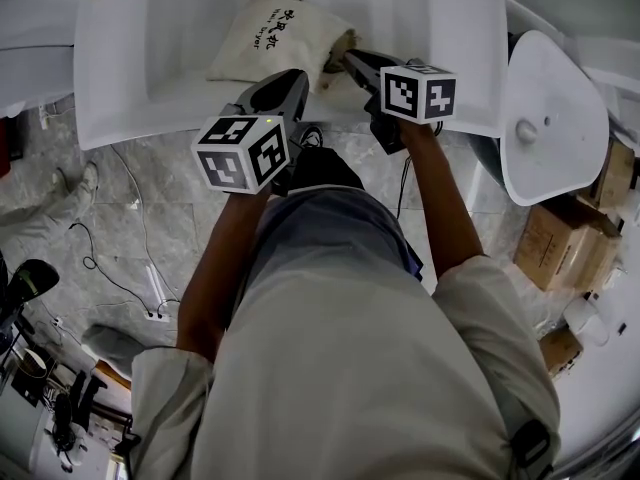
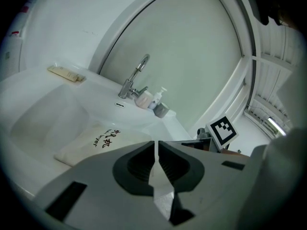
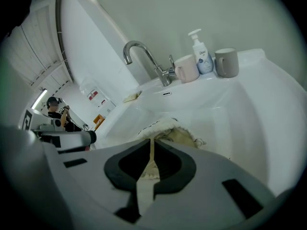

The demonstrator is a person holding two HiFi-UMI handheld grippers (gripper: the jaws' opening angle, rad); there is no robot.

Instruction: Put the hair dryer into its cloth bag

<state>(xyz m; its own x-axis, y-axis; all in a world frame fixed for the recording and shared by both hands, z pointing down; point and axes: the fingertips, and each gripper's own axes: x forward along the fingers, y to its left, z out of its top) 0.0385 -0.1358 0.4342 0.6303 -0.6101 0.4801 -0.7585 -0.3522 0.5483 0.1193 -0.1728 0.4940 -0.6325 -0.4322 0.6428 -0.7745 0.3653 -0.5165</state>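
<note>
White bathroom all round, with pale stone floor far below. Big white sink (image 1: 110,98) up front, wide and smooth. Lying in its bowl: cloth bag (image 1: 262,36), cream and plump, black writing on top, frilly mouth turned to the right. No hair dryer to be seen in any view. Most likely tucked inside already, going by the fat shape, but hard to be sure. Left gripper (image 1: 299,78) at the near edge of the bag, jaws pressed together on what looks like a fold of white cloth. Right gripper (image 1: 349,59) at the frilly mouth, jaws squeezed onto a thin strip of cream cloth. Behind the bowl, a curved metal tap (image 3: 144,56), then a pink cup (image 3: 187,68), a grey cup (image 3: 227,63) and a small soap bottle (image 3: 202,56). Looks like the lifting or closing-up part of the job. To do it well: hold both pinches tight to stop any slipping. Lift slowly and evenly, both sides together. Keep the mouth turned up, not down, to stop the heavy load from tipping out. Pull gently, never with a jerk, to spare the thin cloth. Stay well clear of the tap and the cups at the back.
</note>
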